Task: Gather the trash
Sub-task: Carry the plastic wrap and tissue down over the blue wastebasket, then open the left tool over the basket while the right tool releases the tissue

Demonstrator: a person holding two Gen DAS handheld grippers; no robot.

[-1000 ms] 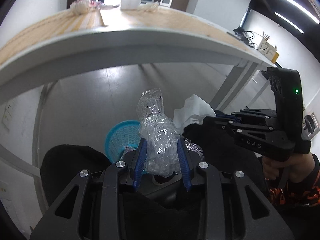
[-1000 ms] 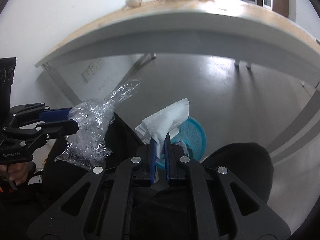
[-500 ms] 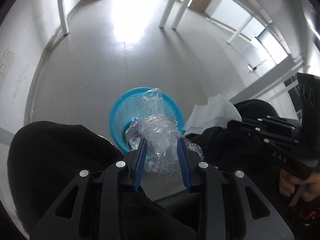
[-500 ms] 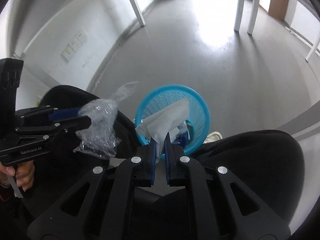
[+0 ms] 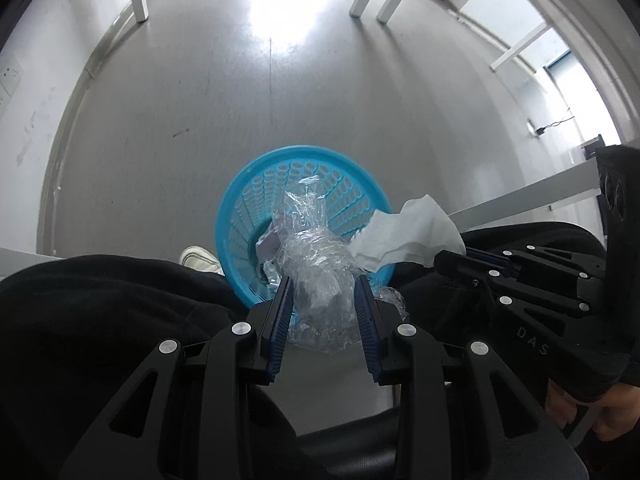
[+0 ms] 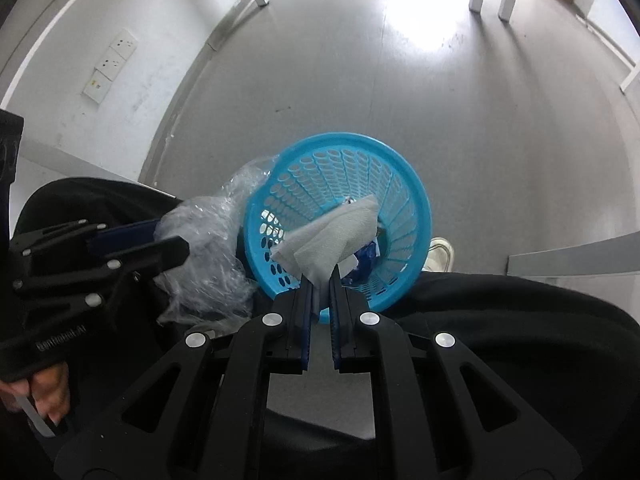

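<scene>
1. Down we've come: a second ago the tabletop filled the left wrist view, and now I'm looking almost straight at the grey floor (image 5: 200, 120) with the blue basket (image 5: 256, 200) right under my tongs.

2. Left wrist view: left gripper (image 5: 324, 308) is clamped on the crumpled clear plastic wrap (image 5: 316, 264), which bulges between the blue pads and pokes up over the basket's mouth. It hangs above the near rim, not yet inside. Some scraps already lie at the bottom. At the right, the other tool holds its white tissue (image 5: 408, 232) over the basket's right rim.

3. Right wrist view: right gripper (image 6: 320, 292) has its jaws pinched together on the tissue (image 6: 332, 236), with only a thin fold between the pads. The free end fans out over the basket (image 6: 412, 200), above the near wall. The left tool sits at the left edge, its wrap (image 6: 208, 248) just outside the basket's left rim from this angle.

4. Handling, as I judge it: both pieces are featherlight and soft. The wrap is springy and slick, so grip the bulk, as now; it may cling to a pad on release. The tissue is limp and tears easily, so a pinch near its bunched middle suits it. It may drift as it falls, so I'd centre both tools before letting go.
</scene>
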